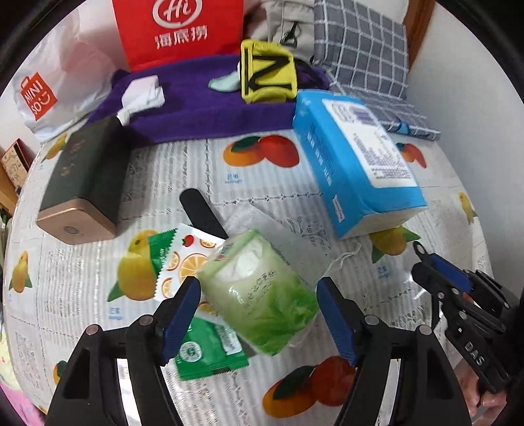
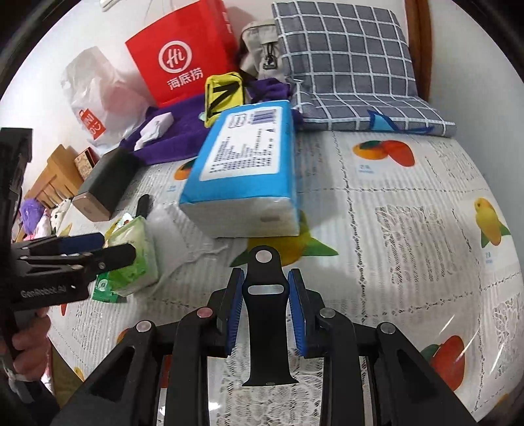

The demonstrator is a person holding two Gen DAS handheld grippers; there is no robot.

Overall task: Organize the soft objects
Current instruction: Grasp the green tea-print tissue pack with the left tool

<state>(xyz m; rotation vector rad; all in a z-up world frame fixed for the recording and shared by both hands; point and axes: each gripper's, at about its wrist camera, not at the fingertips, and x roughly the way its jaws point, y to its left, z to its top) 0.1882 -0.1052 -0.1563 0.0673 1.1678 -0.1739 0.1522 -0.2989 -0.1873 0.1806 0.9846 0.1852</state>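
A green soft tissue pack [image 1: 258, 295] lies tilted on the fruit-print tablecloth [image 1: 262, 183], on top of a green sachet [image 1: 209, 354] and a fruit-print sachet [image 1: 183, 259]. My left gripper [image 1: 258, 316] stands open around the pack, its blue pads just beside the pack's two sides. From the right wrist view the left gripper [image 2: 111, 249] is at the far left by the same pack [image 2: 134, 259]. My right gripper [image 2: 266, 288] is shut on a black watch strap [image 2: 267, 314], held above the cloth. A second black strap [image 1: 203, 213] lies behind the green pack.
A big blue tissue pack [image 1: 357, 157] lies at the right, and a dark box with a gold end [image 1: 82, 183] at the left. Behind are a purple towel [image 1: 203, 105], a yellow pouch [image 1: 267, 70], a red bag [image 1: 178, 29] and a checked pillow [image 2: 344, 65].
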